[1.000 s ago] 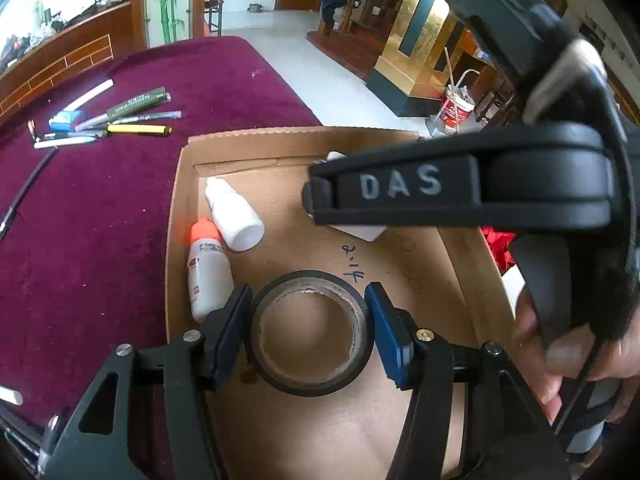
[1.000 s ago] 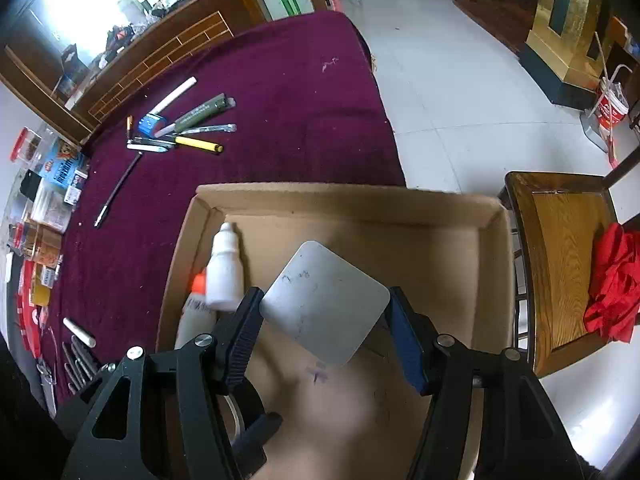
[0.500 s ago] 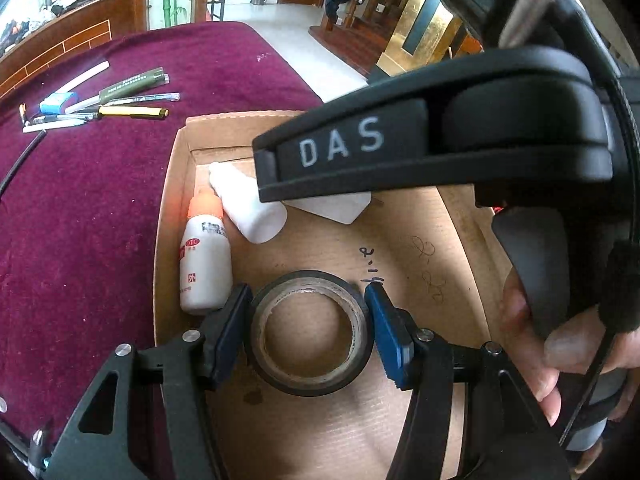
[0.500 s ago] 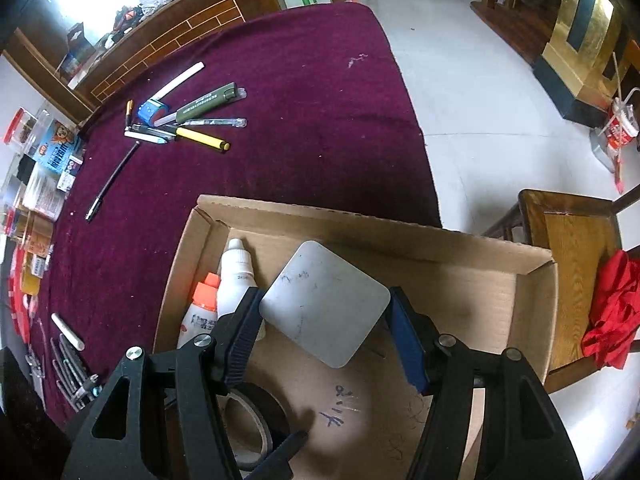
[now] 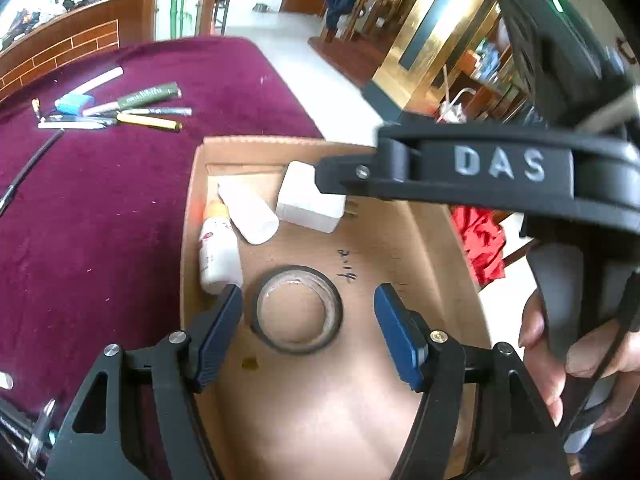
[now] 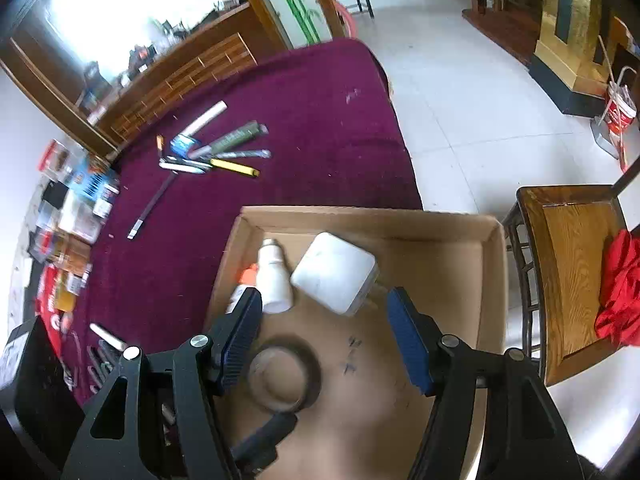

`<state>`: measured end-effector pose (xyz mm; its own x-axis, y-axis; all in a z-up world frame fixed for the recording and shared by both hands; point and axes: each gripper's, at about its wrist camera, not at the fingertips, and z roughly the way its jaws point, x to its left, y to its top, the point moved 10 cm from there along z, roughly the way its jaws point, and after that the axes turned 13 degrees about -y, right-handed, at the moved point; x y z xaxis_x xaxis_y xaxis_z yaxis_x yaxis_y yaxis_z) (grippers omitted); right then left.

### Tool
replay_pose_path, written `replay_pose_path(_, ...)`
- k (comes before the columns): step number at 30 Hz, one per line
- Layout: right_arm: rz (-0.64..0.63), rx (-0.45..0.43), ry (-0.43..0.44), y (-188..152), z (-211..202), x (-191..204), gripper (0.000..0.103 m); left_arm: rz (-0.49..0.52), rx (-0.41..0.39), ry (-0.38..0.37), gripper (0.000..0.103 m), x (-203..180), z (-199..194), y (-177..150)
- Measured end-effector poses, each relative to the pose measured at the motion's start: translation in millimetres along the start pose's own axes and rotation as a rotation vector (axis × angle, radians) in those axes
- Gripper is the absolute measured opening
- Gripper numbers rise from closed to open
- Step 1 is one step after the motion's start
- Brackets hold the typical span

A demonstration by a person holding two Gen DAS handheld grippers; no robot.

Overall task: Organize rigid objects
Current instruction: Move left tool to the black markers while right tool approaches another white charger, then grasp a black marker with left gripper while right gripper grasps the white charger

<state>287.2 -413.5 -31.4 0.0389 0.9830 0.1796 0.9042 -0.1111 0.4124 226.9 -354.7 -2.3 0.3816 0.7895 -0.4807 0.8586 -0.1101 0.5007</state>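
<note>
A cardboard box (image 5: 192,184) (image 6: 492,264) sits on the maroon table. A black tape roll (image 5: 297,314) (image 6: 284,374) lies flat on its floor. My left gripper (image 5: 308,330) is open, its blue pads either side of the roll and apart from it. A white charger block (image 6: 334,272) (image 5: 310,198) lies at the back of the box. My right gripper (image 6: 324,338) is open and empty just above and in front of it. Two white bottles (image 5: 218,246) (image 6: 272,276) lie along the left wall, one with an orange cap.
Pens and markers (image 5: 132,110) (image 6: 224,152) lie on the maroon cloth beyond the box. Small packets and boxes (image 6: 76,216) line the table's far left edge. A wooden chair (image 6: 572,256) with red cloth (image 6: 620,292) stands right of the box.
My left gripper has opened and let go of the tape roll, which now lies on the box floor. My right gripper has opened and dropped the white charger block into the box.
</note>
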Motion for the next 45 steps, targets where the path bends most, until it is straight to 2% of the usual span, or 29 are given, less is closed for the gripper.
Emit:
replay_pose_path(7, 0.042, -0.027, 0.092, -31, -37, 30, 0.060, -0.027, -0.051, -0.053, 0.067, 2, -55, -17)
replay_pose_path(12, 0.013, -0.011, 0.160, -62, -51, 72, 0.060, -0.052, -0.094, -0.047, 0.067, 30, -107, -46)
replay_pose_path(18, -0.104, 0.064, 0.220, -119, -46, 140, 0.060, -0.113, -0.174, 0.073, 0.067, 98, -181, -105)
replay_pose_path(23, -0.199, 0.130, 0.219, -159, -22, 190, 0.060, -0.249, -0.173, 0.122, 0.068, 160, -224, -169)
replay_pose_path(27, -0.240, 0.146, 0.198, -166, 1, 214, 0.060, -0.322, -0.165, 0.129, 0.068, 186, -241, -197)
replay_pose_path(32, -0.241, 0.156, 0.163, -166, 30, 221, 0.060, -0.258, -0.164, 0.152, 0.068, 191, -262, -209)
replay_pose_path(35, -0.203, 0.222, 0.194, -182, 35, 223, 0.062, -0.217, -0.149, 0.154, 0.068, 194, -268, -212)
replay_pose_path(38, -0.274, 0.245, 0.201, -212, 26, 236, 0.062, -0.171, -0.124, 0.147, 0.068, 198, -271, -215)
replay_pose_path(41, -0.359, 0.225, 0.122, -230, 21, 244, 0.062, -0.119, -0.083, 0.133, 0.068, 201, -270, -217)
replay_pose_path(43, -0.363, 0.192, 0.071, -225, 19, 244, 0.062, -0.078, -0.058, 0.133, 0.068, 201, -269, -217)
replay_pose_path(45, -0.325, 0.181, 0.070, -216, 18, 244, 0.062, -0.034, -0.030, 0.127, 0.068, 203, -265, -214)
